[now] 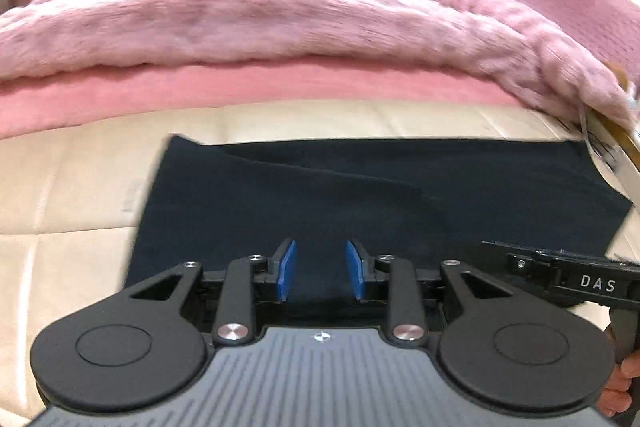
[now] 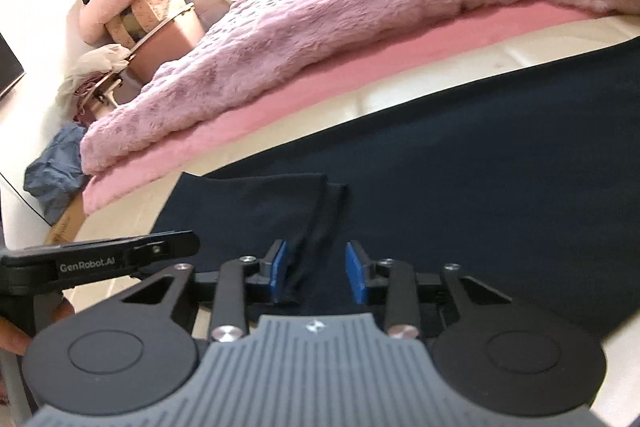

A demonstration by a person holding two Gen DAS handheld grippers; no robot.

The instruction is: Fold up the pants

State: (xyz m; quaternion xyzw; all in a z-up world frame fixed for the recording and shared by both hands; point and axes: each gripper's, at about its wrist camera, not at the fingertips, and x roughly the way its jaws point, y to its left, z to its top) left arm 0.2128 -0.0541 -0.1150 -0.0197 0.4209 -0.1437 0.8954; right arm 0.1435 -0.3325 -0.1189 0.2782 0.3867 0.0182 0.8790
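Through the left wrist camera, the dark navy pants (image 1: 360, 195) lay flat on the cream mattress (image 1: 72, 187) of the bed, already doubled into a broad rectangle, with the pink blanket (image 1: 240, 19) heaped well beyond them. The left tool (image 1: 321, 273) hung low over the near edge of the cloth, its blue pads (image 1: 286, 271) standing apart with only flat fabric showing in the gap; no pad pressed on anything. The right tool (image 1: 560, 275) reached in from the right edge of the view, just beside the pants' near corner, though its jaws were hidden from here. By my reading, the step in hand was taking a fresh hold on the near edge for a further fold. The next move would call for the left pads to sink onto the hem and pinch every layer together.

Through the right wrist camera, the pants (image 2: 440, 167) ran away to the upper right across the mattress (image 2: 400, 99), with a layered hem end (image 2: 320, 195) lying just ahead of the right tool (image 2: 320, 273). A dark ridge of cloth rose between its pads (image 2: 357, 277), close against the left one, but a clear gap remained on the other side, so the tool stood apart and gripped nothing. It would probably need to close squarely on that ridge without letting the lower layer slip. The left tool (image 2: 100, 259) showed alongside at the left, held in a person's hand (image 2: 16, 339).
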